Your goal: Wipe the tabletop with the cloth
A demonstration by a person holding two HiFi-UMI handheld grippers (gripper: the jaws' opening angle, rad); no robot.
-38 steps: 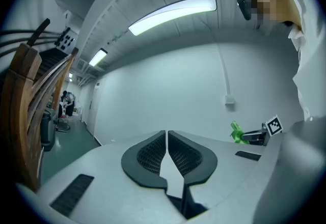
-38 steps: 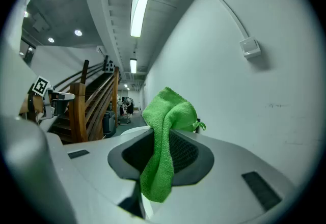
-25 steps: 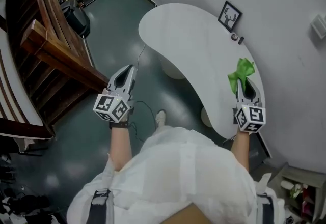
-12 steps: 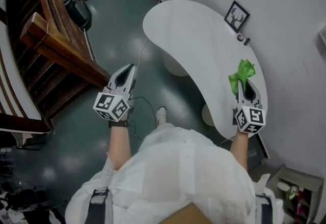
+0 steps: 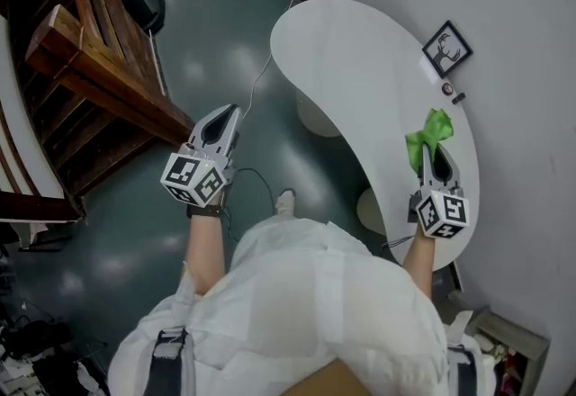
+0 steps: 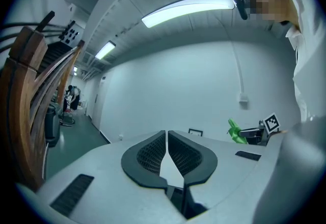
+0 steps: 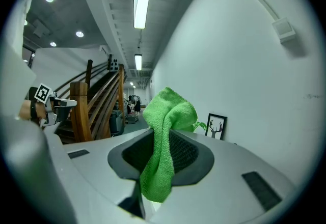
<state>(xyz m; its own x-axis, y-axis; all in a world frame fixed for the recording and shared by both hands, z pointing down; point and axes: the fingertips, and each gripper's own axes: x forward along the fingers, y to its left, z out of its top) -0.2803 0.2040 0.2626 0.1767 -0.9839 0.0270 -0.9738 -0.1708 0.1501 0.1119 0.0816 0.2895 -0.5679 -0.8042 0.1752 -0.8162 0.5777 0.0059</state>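
Green cloth (image 7: pixel 162 154) is clamped between the jaws of the right gripper (image 5: pixel 433 154). One bunched end stands up past the jaw tips, and the other hangs back down the throat between the jaws. In the head view the right gripper is held over the near, right-hand end of the white kidney-shaped tabletop (image 5: pixel 351 61), with the cloth at its tip over the surface. Whether the cloth touches the tabletop cannot be told.

The tabletop curves away ahead of the right gripper and to its left, along a pale wall (image 5: pixel 522 16). Ahead of the cloth, at the wall side of the tabletop, stands a black-framed deer picture (image 5: pixel 446 47). Two small dark objects (image 5: pixel 453 94) lie between the picture and the cloth.

The left gripper (image 5: pixel 226 121) is clenched, its jaws pressed together with nothing between them. It is held off the table, well to the left of the right gripper, over a dark green floor (image 5: pixel 207 34). A thin cable (image 5: pixel 260 79) runs across the floor ahead of it. A wooden staircase (image 5: pixel 85 52) lies to its left. Behind both grippers are the person's forearms and a white garment (image 5: pixel 315 295), and one shoe (image 5: pixel 284 202) shows on the floor between them.
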